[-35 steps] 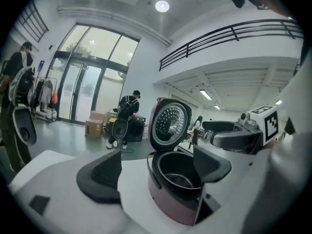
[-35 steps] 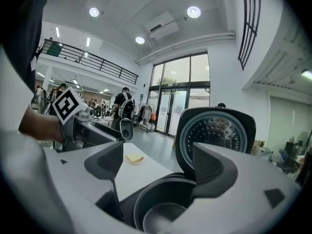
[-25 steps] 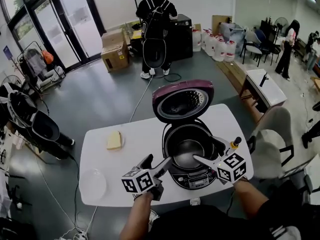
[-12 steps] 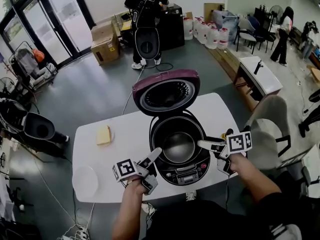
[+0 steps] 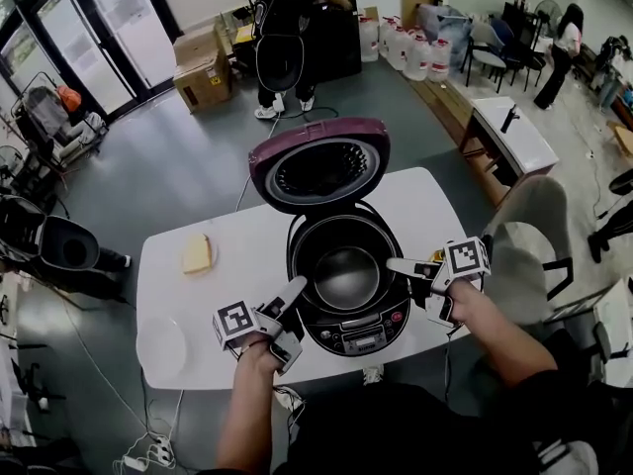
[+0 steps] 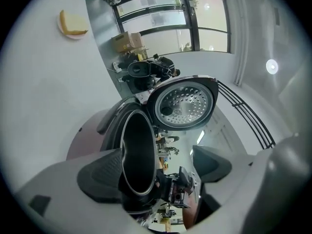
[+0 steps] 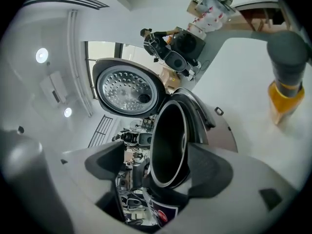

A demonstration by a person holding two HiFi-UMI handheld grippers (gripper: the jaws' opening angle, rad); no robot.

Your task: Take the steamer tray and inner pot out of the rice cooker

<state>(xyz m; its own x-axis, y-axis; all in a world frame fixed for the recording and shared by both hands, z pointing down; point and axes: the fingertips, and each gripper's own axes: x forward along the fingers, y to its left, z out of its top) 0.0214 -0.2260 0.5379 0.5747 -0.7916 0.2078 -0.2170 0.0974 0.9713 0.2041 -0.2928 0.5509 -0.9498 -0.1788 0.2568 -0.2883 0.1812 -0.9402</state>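
2 grippers at the open rice cooker, both with jaws apart
Head view: the left gripper [image 5: 287, 313] and right gripper [image 5: 415, 283] flank the rice cooker [image 5: 358, 336] on the white table [image 5: 198, 305]; its lid [image 5: 318, 164] is up and the inner pot [image 5: 346, 275] sits inside. Left gripper view: jaws wide, clamping nothing — the pot's rim stands between them, close by 1 jaw. Right gripper view: jaws likewise spread, rim between them, not pinched.

A white table [image 5: 247, 255] with round corners stands on the grey floor [image 5: 188, 176]. The rice cooker [image 5: 361, 336] sits on it, lid up. A yellow block [image 5: 197, 253] lies at its left, a white plate [image 5: 161, 347] by the front left corner, and a small bottle [image 7: 285, 89] at the cooker's right.
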